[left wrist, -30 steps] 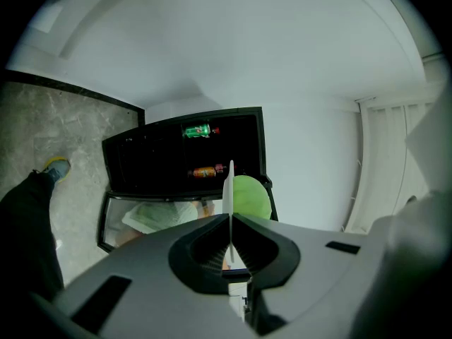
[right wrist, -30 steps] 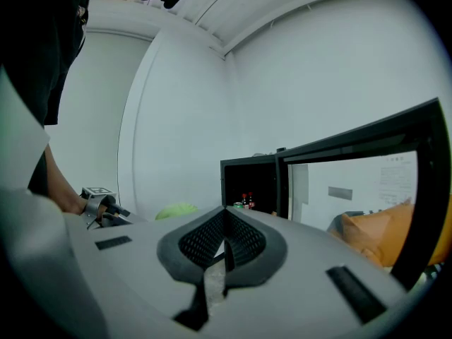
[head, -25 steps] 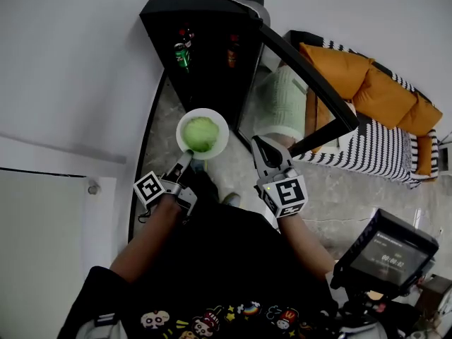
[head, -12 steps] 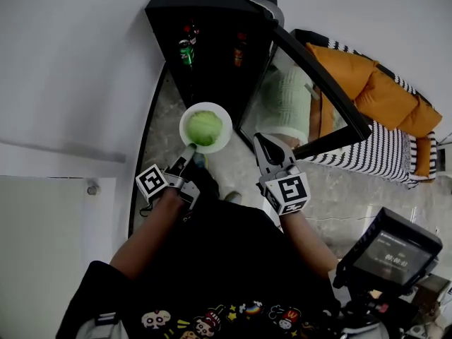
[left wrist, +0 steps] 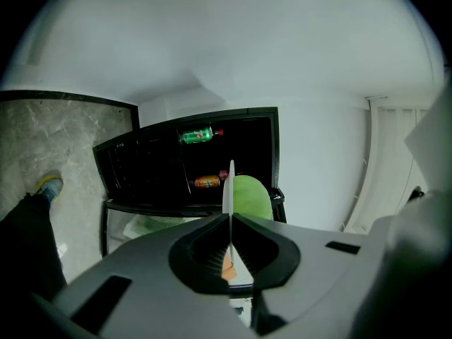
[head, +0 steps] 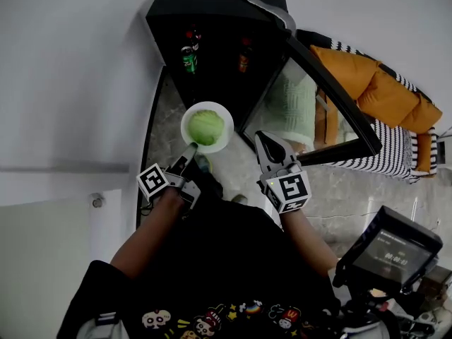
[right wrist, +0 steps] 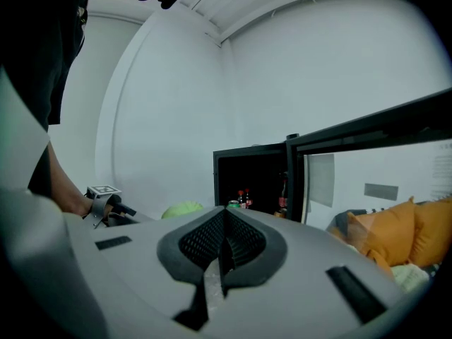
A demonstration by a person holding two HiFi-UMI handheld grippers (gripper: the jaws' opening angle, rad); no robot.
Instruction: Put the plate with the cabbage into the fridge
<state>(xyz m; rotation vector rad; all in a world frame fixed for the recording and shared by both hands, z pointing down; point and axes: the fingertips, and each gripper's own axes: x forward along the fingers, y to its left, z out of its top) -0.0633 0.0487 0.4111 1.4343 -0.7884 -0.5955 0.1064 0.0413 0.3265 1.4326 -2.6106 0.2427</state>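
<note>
Plate [head: 224,139] is pinched by its rim only in left gripper [head: 190,150], short of open fridge [head: 212,44], right gripper [head: 265,141] clenched empty; cabbage [head: 205,126] may be rolled off if plate is tilted or knocked on door [head: 339,94].

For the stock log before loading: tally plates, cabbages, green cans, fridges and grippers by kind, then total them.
plate: 1
cabbage: 1
green can: 1
fridge: 1
grippers, the left gripper and the right gripper: 2
Total: 6
</note>
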